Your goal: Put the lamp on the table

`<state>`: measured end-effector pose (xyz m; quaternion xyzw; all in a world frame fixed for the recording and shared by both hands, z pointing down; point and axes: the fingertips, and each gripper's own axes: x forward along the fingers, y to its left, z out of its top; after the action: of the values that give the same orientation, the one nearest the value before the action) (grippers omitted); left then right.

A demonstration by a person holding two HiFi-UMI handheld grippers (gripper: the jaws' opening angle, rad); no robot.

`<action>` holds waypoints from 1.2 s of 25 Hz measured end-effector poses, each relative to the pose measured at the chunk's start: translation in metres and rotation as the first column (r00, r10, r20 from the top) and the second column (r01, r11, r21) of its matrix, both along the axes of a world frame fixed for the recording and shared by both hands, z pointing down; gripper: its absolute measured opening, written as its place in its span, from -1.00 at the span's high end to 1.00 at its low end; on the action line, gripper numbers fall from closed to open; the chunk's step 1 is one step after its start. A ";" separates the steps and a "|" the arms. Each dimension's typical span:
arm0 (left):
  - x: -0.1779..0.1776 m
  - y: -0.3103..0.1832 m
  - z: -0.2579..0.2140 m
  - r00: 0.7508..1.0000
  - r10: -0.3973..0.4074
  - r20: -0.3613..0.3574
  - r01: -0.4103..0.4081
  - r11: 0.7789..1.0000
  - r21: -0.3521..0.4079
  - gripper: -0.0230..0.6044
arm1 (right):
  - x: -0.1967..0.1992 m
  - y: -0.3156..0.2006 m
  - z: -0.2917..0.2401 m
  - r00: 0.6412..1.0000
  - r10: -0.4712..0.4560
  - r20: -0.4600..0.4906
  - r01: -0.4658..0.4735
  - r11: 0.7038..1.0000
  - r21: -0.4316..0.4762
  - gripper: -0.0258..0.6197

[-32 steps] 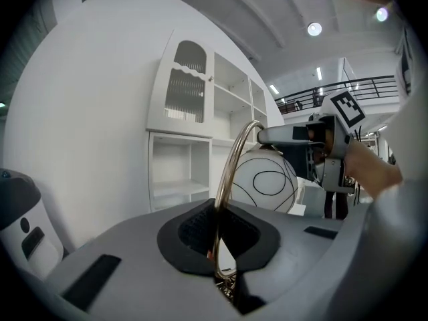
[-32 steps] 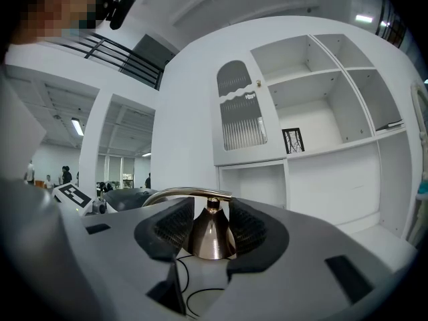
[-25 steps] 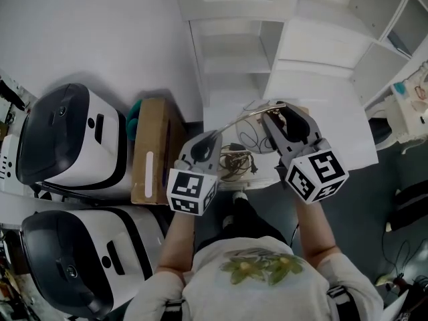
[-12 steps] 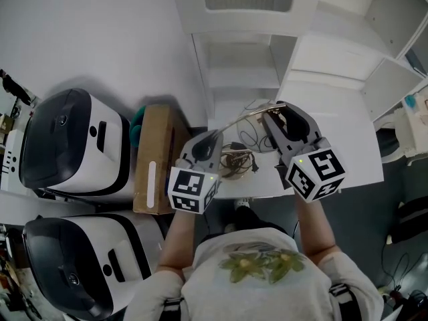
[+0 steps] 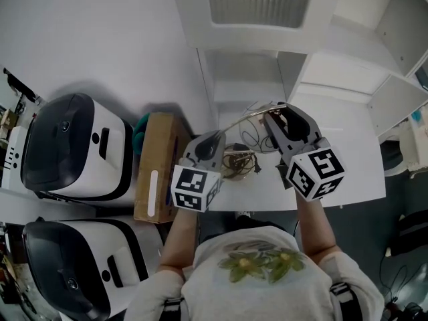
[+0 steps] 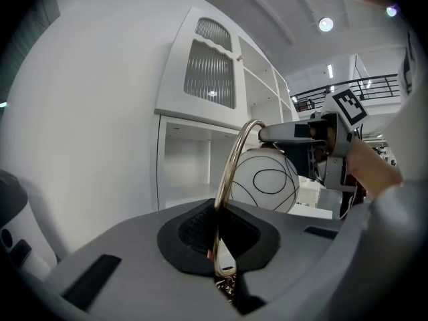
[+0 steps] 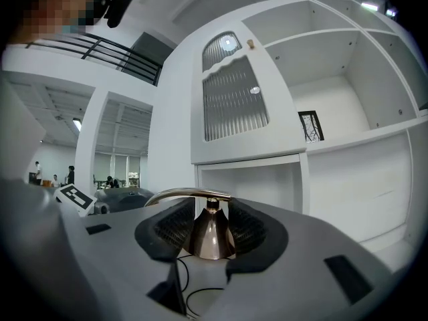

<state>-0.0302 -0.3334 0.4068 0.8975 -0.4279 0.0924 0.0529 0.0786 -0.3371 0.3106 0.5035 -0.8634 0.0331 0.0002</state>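
Lamp (image 6: 267, 179) unmoved since a second ago (over table (image 5: 348, 152)): left gripper (image 5: 212, 139) pinched shut on stem (image 6: 231, 172), right gripper (image 5: 275, 114) clamping brass cone (image 7: 210, 236).

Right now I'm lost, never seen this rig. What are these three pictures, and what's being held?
No robot: a person holds a two-jaw gripper in each hand. One picture comes from a head camera looking down; the other two ride on the grippers, looking along their jaws. Both hold one lamp with a white globe: the left gripper is shut on its brass arm, the right gripper on its bronze cone. Below is a white table with some cord.
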 end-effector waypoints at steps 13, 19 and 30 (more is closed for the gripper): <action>-0.001 -0.036 0.026 1.000 -0.023 -0.004 0.023 0.998 -0.053 0.84 | -0.003 -0.040 0.022 1.000 -0.023 -0.021 0.022 0.999 -0.040 0.39; -0.002 -0.049 0.034 0.999 -0.034 -0.005 0.034 0.997 -0.071 0.84 | -0.006 -0.055 0.030 0.999 -0.038 -0.023 0.036 0.998 -0.052 0.39; -0.006 -0.072 0.049 0.999 -0.044 -0.003 0.044 0.994 -0.099 0.84 | -0.011 -0.078 0.043 0.998 -0.052 -0.027 0.050 0.996 -0.075 0.41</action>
<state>-0.0366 -0.4054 0.4561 0.8844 -0.4423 0.1101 0.1001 0.0680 -0.4155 0.3537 0.4812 -0.8741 0.0578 0.0320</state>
